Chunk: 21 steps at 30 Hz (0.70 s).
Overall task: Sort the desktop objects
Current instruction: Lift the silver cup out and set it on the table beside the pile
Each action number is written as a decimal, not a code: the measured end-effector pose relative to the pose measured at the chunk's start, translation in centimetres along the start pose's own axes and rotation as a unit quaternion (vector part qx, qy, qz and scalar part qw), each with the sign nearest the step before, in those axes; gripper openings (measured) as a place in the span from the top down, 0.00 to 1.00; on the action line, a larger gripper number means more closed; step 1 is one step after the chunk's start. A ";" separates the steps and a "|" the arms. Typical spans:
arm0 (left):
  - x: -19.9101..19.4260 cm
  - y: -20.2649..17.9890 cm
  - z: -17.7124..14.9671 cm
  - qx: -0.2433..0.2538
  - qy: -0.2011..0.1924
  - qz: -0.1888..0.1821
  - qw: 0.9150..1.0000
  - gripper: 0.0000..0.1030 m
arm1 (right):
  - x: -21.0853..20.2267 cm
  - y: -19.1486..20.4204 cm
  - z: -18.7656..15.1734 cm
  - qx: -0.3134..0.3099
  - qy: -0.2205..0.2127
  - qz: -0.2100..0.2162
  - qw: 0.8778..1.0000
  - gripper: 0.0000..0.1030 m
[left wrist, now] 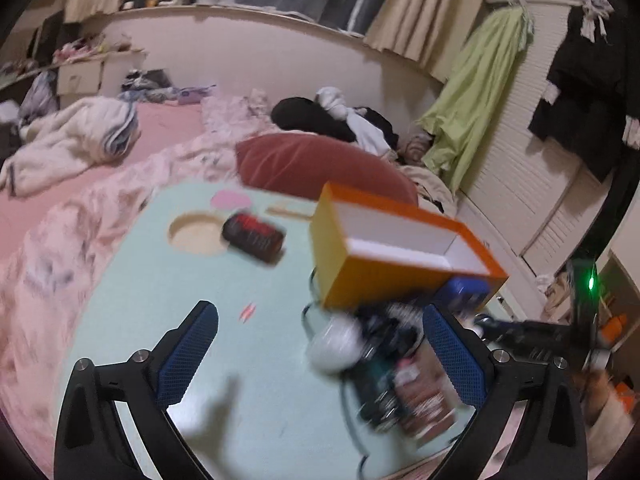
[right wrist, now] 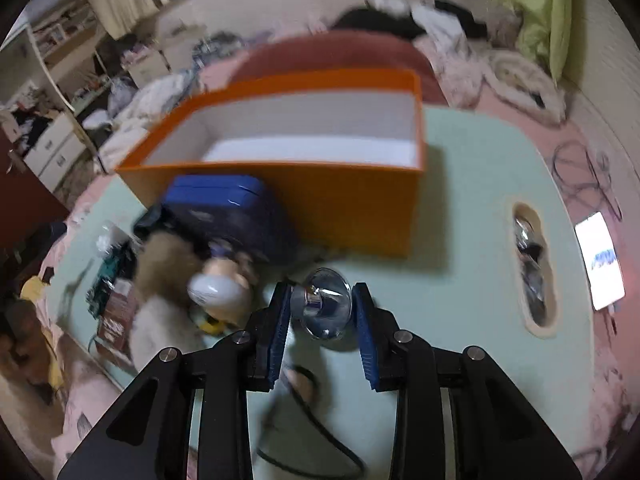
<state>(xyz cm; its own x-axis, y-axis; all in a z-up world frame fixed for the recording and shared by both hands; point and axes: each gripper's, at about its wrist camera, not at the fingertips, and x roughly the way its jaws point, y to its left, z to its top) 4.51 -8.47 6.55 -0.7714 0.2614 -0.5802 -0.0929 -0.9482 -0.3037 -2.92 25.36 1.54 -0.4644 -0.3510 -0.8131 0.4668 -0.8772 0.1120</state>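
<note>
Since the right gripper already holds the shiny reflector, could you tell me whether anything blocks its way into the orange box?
Nothing visible does: the reflector sits in the right gripper, and bare table lies before the orange box, open on top.

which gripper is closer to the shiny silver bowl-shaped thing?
Right. The right gripper has the shiny reflector clamped between its fingers, in front of the orange box. The left gripper is open over the table, holding nothing.
</note>
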 end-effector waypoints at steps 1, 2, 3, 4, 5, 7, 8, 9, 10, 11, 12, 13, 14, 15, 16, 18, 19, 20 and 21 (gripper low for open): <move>0.4 -0.7 1.0 0.008 0.008 0.005 1.000 0.04 | -0.1 0.9 -0.1 -0.009 -0.010 -0.002 1.000 0.66; 1.3 -1.8 2.4 0.020 0.023 0.010 0.999 0.06 | -0.4 1.5 -0.2 -0.017 -0.018 -0.004 1.000 0.63; 1.8 -2.3 3.3 0.023 0.033 0.008 0.999 0.07 | -0.6 2.1 -0.4 -0.028 -0.028 -0.018 0.999 0.56; 2.5 -2.9 4.3 0.025 0.044 0.003 0.999 0.07 | -1.3 3.0 -0.9 -0.042 -0.046 -0.043 0.997 0.51; 3.5 -3.6 5.3 0.023 0.057 -0.005 0.998 0.07 | -1.8 3.5 -1.4 -0.045 -0.064 -0.062 0.995 0.39; 5.7 -5.1 7.0 0.025 0.082 -0.006 0.996 0.07 | -2.8 3.3 -2.5 -0.027 -0.104 -0.086 0.990 0.23; 6.8 -6.1 7.6 0.033 0.092 0.006 0.995 0.07 | -3.1 3.3 -3.4 -0.020 -0.114 -0.083 0.990 0.22; 8.0 -7.3 8.1 0.047 0.099 0.024 0.994 0.07 | -3.0 3.4 -4.0 -0.023 -0.104 -0.077 0.991 0.22; 8.7 -8.3 8.3 0.058 0.105 0.038 0.992 0.07 | -2.5 3.3 -4.1 -0.026 -0.085 -0.075 0.993 0.22; 9.8 -9.2 8.5 0.068 0.114 0.050 0.990 0.07 | -1.9 3.3 -4.3 -0.026 -0.065 -0.076 0.995 0.22; 10.9 -9.9 8.3 0.069 0.128 0.054 0.988 0.07 | -1.0 3.2 -4.3 -0.025 -0.038 -0.077 0.996 0.21; 11.7 -10.3 8.2 0.064 0.142 0.053 0.986 0.07 | -1.2 3.2 -4.3 -0.028 -0.043 -0.075 0.996 0.21; 12.8 -10.6 7.9 0.052 0.162 0.053 0.984 0.07 | -1.3 3.1 -4.4 -0.030 -0.044 -0.068 0.996 0.21; 13.9 -10.9 7.6 0.046 0.182 0.057 0.981 0.07 | -1.4 2.9 -4.6 -0.032 -0.043 -0.062 0.997 0.21; 14.5 -11.2 7.2 0.046 0.194 0.063 0.978 0.07 | -1.4 2.9 -4.9 -0.034 -0.044 -0.061 0.997 0.21; 15.7 -11.8 6.7 0.051 0.211 0.076 0.973 0.07 | -1.5 2.7 -4.9 -0.032 -0.046 -0.057 0.997 0.21; 16.0 -12.0 6.4 0.054 0.217 0.081 0.971 0.07 | -1.8 2.3 -5.1 -0.030 -0.047 -0.053 0.997 0.21; 16.5 -12.3 6.3 0.056 0.223 0.085 0.969 0.07 | -1.9 2.1 -5.2 -0.027 -0.049 -0.049 0.997 0.21; 16.6 -12.4 6.2 0.058 0.225 0.089 0.969 0.07 | -2.0 1.9 -5.2 -0.023 -0.051 -0.044 0.997 0.21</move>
<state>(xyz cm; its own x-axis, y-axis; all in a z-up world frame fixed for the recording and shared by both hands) -11.08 6.52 5.34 -0.4317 0.1187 -0.8942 -0.0729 -0.9927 -0.0965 2.84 26.11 0.40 -0.5784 -0.3069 -0.7558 0.4537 -0.8911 0.0146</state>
